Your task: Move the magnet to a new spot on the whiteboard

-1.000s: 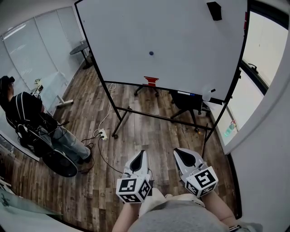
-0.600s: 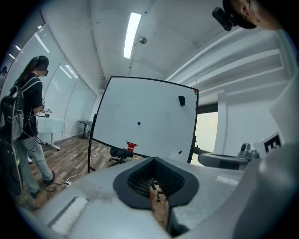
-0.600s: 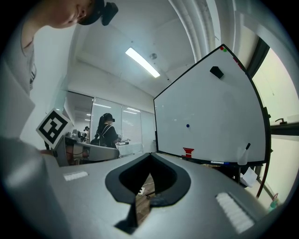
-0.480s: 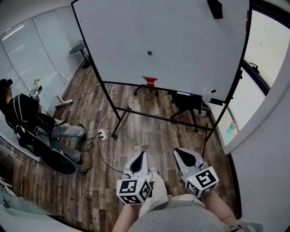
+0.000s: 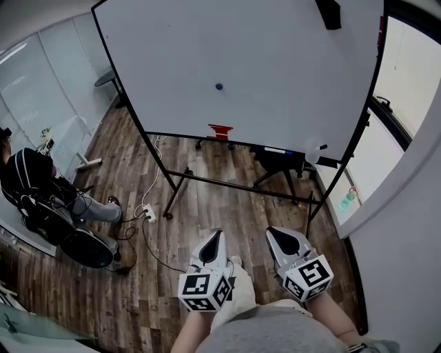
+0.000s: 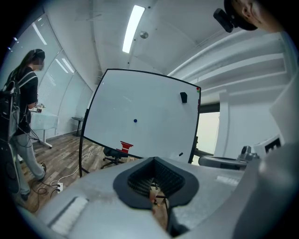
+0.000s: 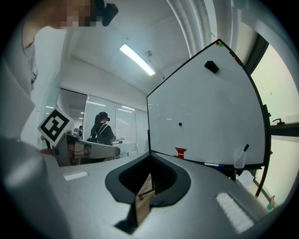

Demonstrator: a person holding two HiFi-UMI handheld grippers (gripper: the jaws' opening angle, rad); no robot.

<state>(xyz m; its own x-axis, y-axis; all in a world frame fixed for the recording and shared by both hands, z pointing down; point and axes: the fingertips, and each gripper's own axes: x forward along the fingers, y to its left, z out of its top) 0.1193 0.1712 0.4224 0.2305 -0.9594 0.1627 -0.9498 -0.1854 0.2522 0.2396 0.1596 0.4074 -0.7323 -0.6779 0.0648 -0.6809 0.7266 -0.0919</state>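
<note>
Blue, small and round: that's the magnet (image 5: 219, 87), stuck on the whiteboard (image 5: 275, 62) a little left of centre, about halfway up. The board stands on a black wheeled frame ahead of me, tilted back a touch.

My left claw (image 5: 219, 234) sits low, near my body and over the wooden floor (image 5: 227, 200), well apart from the board. Its jaws are pressed together, with nothing between them but a sliver of floor showing through the seam. My right claw (image 5: 271, 232) is just beside it at the same height and also pointing at the board. Its jaws are together too, and nothing is held.

A black eraser (image 5: 329, 12) clings to the board's top right corner. Straight below the magnet, a red piece (image 5: 220, 130) sits at the bottom edge. Along the tray at the lower right lie a blue marker (image 5: 275, 149) and a small white bottle (image 5: 311, 156) with a dark tip.

Off to the left a person (image 5: 27, 178) in a dark top sits by the glass wall, and a white cable (image 5: 153, 186) trails across the planks to a power strip.
</note>
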